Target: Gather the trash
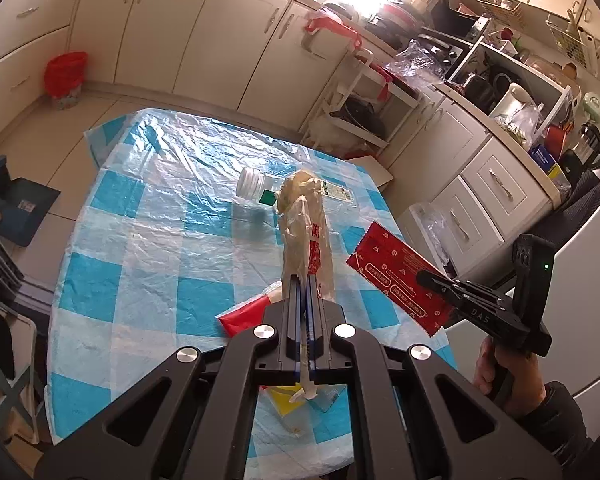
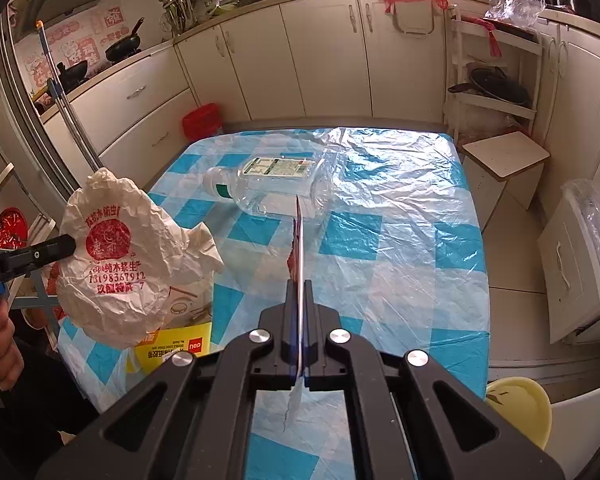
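My left gripper [image 1: 303, 280] is shut on a crumpled cream paper bag [image 1: 306, 224] with red print, held up over the table; the right wrist view shows the same paper bag [image 2: 127, 264] at the left, pinched by the left gripper [image 2: 69, 246]. My right gripper [image 2: 297, 280] is shut on a flat red wrapper [image 2: 295, 240], seen edge-on. In the left wrist view the red wrapper [image 1: 396, 276] hangs from the right gripper [image 1: 424, 278] at the right. An empty clear plastic bottle [image 2: 267, 184] with a white cap lies on its side mid-table.
The table [image 2: 400, 232] has a blue-and-white checked plastic cover. A yellow packet [image 2: 171, 346] and a red item [image 1: 247, 312] lie near its front edge. A red-lined bin [image 2: 201, 120] stands on the floor by the cabinets. A small stool [image 2: 504, 160] sits right of the table.
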Motion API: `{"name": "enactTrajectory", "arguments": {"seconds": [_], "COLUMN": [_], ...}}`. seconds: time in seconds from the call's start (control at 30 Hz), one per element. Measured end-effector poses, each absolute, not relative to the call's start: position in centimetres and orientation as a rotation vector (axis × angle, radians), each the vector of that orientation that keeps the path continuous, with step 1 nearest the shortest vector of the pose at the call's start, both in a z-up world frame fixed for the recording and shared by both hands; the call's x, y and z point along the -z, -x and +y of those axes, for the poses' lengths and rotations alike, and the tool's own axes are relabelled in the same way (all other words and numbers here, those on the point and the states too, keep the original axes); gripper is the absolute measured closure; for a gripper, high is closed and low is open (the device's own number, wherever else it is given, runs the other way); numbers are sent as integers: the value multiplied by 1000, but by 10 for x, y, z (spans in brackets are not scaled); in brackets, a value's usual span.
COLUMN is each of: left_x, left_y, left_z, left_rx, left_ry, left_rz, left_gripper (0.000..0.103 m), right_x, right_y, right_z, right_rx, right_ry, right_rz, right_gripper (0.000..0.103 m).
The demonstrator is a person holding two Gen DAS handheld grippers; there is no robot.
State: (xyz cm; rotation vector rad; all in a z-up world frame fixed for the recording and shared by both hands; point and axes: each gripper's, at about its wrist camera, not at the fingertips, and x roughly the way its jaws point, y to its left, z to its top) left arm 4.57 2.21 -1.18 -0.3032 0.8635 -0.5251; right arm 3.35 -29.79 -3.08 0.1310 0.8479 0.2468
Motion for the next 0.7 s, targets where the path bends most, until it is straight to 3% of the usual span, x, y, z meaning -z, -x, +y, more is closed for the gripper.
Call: {"name": "enactTrajectory", "arguments": {"seconds": [0.7], "left_x": [13], "left_y": [-33], "left_z": [32], "left_rx": [518], "left_ry": [341], "left_rz": [830], "left_gripper": [101], "right_x": [24], "right_y": [-12], "right_z": [-306], "right_rx": [-253], "right_ry": [-155], "right_rz": [819], "right_gripper": [100]}}
